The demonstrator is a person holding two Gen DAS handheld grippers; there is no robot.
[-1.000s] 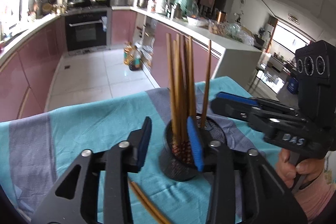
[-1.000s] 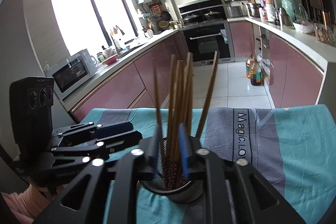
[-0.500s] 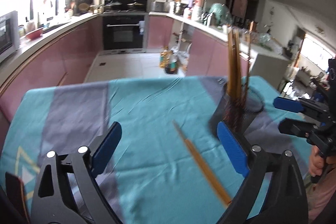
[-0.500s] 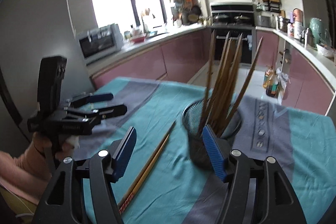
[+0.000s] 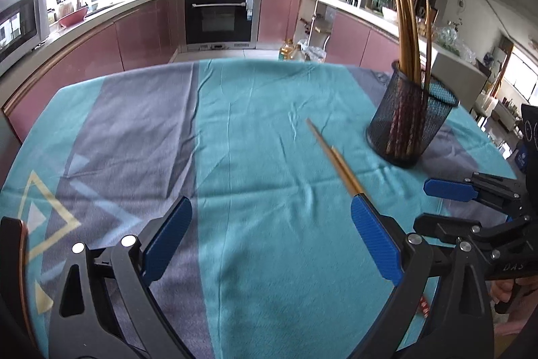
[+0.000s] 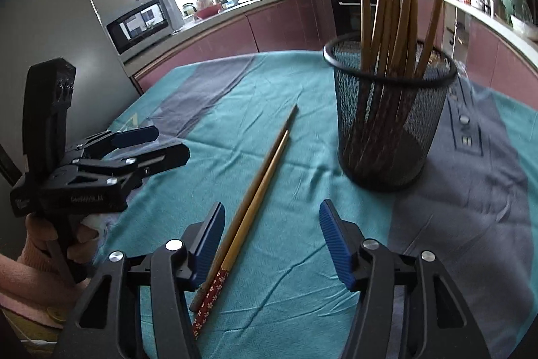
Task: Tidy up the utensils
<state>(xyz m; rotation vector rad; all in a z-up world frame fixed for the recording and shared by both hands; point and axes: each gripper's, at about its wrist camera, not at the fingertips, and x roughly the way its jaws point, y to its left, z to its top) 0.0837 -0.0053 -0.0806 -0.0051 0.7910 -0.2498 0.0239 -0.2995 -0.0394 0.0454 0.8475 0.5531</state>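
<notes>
Teal and grey cloth [image 5: 255, 130] covers the desk. Black mesh cup [image 6: 390, 116] holds upright wooden chopsticks [image 6: 393, 5]. Left tongs [image 5: 269, 238] gape empty. Right tongs [image 6: 272, 244] are closing, pads clear of two loose wooden chopsticks [image 6: 259, 187] lying between them, beside the cup.

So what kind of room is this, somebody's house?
Most likely a home kitchen: a built-in oven under a hob with pots, pink cabinets along the counters, and a microwave by the window. Chopsticks stand in a mesh holder on a cloth-covered table.
</notes>
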